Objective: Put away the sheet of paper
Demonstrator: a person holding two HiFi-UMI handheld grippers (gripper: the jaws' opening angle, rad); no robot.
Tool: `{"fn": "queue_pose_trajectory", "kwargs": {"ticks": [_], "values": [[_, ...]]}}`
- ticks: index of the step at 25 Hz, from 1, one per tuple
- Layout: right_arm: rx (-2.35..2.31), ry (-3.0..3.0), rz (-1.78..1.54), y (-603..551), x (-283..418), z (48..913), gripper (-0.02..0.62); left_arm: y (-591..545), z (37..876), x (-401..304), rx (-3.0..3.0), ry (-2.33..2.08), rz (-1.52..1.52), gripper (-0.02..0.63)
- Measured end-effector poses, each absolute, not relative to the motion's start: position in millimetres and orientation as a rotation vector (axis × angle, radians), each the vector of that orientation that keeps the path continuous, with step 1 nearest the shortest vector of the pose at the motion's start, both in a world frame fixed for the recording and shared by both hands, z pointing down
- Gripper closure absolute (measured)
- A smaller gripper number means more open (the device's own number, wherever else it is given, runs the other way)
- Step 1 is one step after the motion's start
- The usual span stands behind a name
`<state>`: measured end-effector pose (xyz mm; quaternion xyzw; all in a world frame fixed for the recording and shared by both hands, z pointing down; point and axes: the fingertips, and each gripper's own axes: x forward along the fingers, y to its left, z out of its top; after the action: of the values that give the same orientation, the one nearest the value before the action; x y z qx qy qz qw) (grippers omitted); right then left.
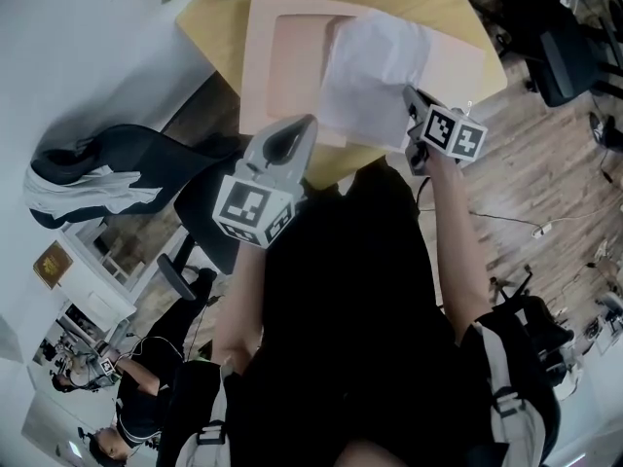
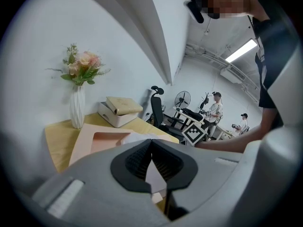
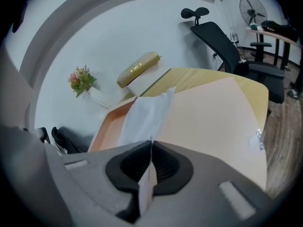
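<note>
My right tongs (image 3: 150, 145) is clamped tight on the near edge of the sheet of paper (image 1: 375, 66), which drapes across the pink folder (image 1: 268, 56) on the counter (image 1: 224, 8). My left tongs (image 2: 151, 143) is closed too, at the folder's near edge, and it seems to pinch that edge, though its view shows only a pale sliver between the jaws. I'd say the job is about midway. The sheet is gripped and brought over the folder but not yet inside it. What's left, as I judge it, is sliding it in and letting go.
</note>
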<state>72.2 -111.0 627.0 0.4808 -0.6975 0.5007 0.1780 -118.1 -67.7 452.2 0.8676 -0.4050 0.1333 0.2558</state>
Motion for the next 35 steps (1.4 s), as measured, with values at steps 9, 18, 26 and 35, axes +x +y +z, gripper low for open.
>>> {"fn": "queue_pose_trajectory", "kwargs": {"ticks": [9,18,26,35], "values": [[1.287,-1.965,1.390,-99,43,638,0.592,-67,457,-137,2.364,-1.062,0.367,0.598],[1.299,-1.956,1.407,-97,11,640,0.592,-67,457,-163,2.376,-1.043,0.354,0.598],[1.305,-1.940,1.416,-106,-10,644,0.592,-80,458,-175,2.390,-1.005,0.342,0.598],[1.283,-1.915,1.437,-110,-27,653,0.592,-88,459,-181,2.397,-0.976,0.336,0.598]]}}
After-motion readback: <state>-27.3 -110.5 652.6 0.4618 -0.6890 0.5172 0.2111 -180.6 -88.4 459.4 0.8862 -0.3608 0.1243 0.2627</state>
